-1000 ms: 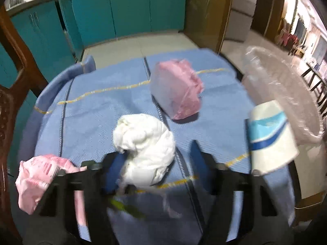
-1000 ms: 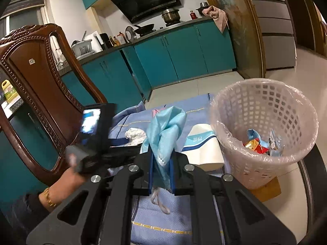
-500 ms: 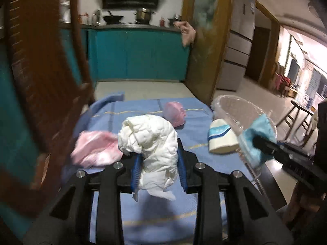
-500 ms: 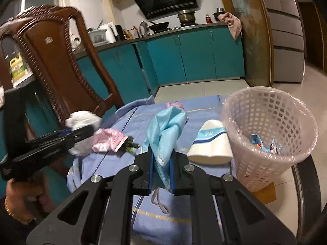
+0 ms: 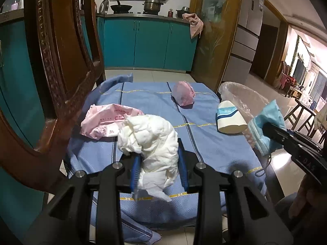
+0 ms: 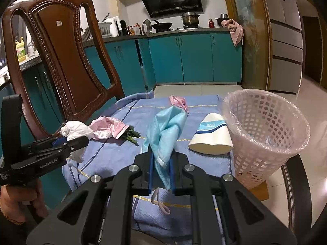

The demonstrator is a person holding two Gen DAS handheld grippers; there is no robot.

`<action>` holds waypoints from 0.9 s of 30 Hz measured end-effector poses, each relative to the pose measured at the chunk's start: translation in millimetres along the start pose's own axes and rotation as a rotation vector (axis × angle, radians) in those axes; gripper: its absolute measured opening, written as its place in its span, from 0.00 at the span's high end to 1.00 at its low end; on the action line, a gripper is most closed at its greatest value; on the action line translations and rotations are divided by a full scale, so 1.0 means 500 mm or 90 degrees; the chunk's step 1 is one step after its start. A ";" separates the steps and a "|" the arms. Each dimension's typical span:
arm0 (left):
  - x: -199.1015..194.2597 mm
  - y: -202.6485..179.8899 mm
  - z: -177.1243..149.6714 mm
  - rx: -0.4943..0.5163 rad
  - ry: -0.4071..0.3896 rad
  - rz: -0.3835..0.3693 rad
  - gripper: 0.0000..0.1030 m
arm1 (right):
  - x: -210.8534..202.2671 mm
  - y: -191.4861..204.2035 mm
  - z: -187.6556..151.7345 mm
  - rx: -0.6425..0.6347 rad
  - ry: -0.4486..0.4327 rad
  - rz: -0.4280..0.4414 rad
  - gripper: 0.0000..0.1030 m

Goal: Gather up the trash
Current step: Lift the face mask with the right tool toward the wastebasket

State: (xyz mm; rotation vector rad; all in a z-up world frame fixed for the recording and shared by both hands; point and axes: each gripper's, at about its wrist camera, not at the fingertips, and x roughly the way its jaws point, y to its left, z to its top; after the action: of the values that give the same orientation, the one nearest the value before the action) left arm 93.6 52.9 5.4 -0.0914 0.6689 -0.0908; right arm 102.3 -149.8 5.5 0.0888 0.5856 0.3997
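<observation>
So the left gripper (image 5: pixel 158 169) is clamped on a crumpled white tissue wad (image 5: pixel 151 143), long axis roughly upright, a loose tail hanging below the pads. A second ago that wad lay on the blue cloth (image 5: pixel 214 149) between wider jaws; they've just been closing and now it's lifted clear. The right gripper (image 6: pixel 161 173) pinches a blue face mask (image 6: pixel 166 128), standing upright, near the cloth's basket-side edge, beside the pink basket (image 6: pixel 265 134).
</observation>
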 end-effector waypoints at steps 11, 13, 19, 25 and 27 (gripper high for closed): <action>0.009 -0.004 -0.001 0.004 0.006 0.003 0.67 | 0.004 0.002 0.006 -0.001 0.005 0.000 0.87; 0.009 -0.004 -0.001 0.004 0.005 0.004 0.67 | 0.004 0.002 0.006 -0.002 0.004 0.000 0.87; 0.014 -0.004 -0.001 0.002 0.008 0.004 0.67 | 0.008 0.003 0.004 -0.002 0.007 0.002 0.87; 0.012 0.001 0.000 -0.003 0.000 0.002 0.67 | -0.037 -0.066 0.061 0.047 -0.083 -0.032 0.87; 0.013 0.002 0.000 -0.004 -0.002 0.002 0.67 | -0.057 -0.123 0.104 0.083 -0.131 -0.073 0.87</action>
State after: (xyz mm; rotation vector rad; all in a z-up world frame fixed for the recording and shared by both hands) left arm 98.8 52.9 1.2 -0.0959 0.6664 -0.0854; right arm 130.2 -215.8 51.6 0.2174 0.4101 0.2368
